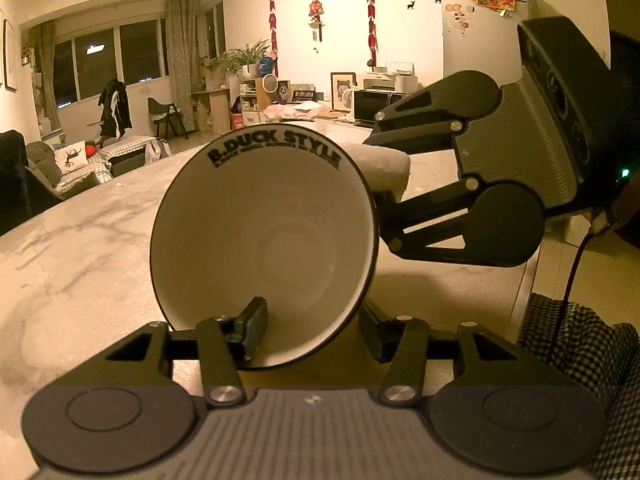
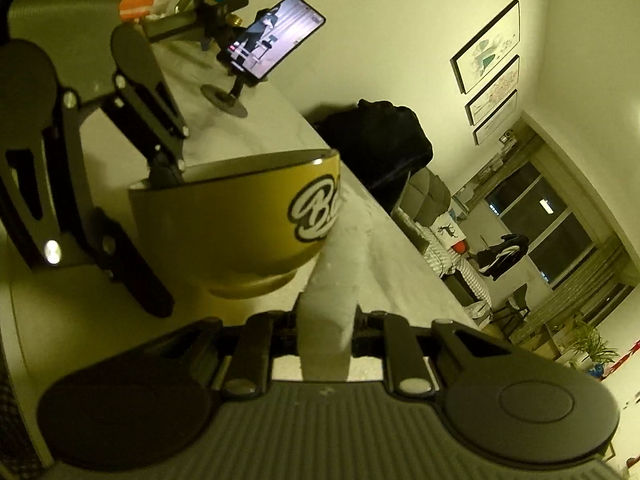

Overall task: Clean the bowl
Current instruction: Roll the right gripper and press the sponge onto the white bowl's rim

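Above the marble bench [image 1: 80, 240], the bowl [image 1: 264, 240] is tipped on edge with its white inside facing the left wrist camera. The left gripper [image 1: 310, 328] straddles the bowl's lower rim, one finger inside and one outside; whether the pads actually press the wall is hard to tell. The right gripper [image 2: 326, 334] is clamped tight on a white cloth [image 2: 332, 304]. From the left view most of that cloth is hidden behind the bowl's rim. The right view shows the bowl's yellow outside, its logo cut off.
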`<state>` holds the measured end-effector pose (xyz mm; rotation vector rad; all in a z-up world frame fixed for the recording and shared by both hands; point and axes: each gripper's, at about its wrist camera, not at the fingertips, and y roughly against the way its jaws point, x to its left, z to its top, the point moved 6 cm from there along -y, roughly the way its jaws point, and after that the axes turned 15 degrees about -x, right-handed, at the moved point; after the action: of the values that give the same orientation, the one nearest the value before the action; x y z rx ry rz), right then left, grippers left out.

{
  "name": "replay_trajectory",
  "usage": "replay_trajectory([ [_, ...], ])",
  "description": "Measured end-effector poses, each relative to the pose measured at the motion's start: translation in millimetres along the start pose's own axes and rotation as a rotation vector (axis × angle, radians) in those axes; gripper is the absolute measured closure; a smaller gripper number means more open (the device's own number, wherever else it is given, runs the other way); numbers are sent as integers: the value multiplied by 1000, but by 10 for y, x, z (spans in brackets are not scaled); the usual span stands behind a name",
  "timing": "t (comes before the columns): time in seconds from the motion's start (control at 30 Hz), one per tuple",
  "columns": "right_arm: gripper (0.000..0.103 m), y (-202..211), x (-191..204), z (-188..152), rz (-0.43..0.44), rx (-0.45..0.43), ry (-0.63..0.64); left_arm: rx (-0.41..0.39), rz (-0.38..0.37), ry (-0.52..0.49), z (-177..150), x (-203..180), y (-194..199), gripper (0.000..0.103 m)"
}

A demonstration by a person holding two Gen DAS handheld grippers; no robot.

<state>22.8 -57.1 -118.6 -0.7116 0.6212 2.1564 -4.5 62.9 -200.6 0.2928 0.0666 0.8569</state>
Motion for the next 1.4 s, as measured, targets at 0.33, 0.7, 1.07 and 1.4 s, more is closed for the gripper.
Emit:
replay_trajectory([
  [0.33, 84, -19, 150, 74, -35, -47, 245, -1, 1, -12, -10, -41, -9, 49],
  [0.7, 84, 23, 183, 39, -25, -49, 349, 42, 2, -34, 56, -108, -59, 52],
  [1.07, 84, 165, 247, 78, -48, -71, 394, -21, -69, -108, 276, -268, -86, 83],
  [1.4, 84, 265, 260, 100, -54, -87, 395, 0, -128, -39, -55, -223, 22, 77],
])
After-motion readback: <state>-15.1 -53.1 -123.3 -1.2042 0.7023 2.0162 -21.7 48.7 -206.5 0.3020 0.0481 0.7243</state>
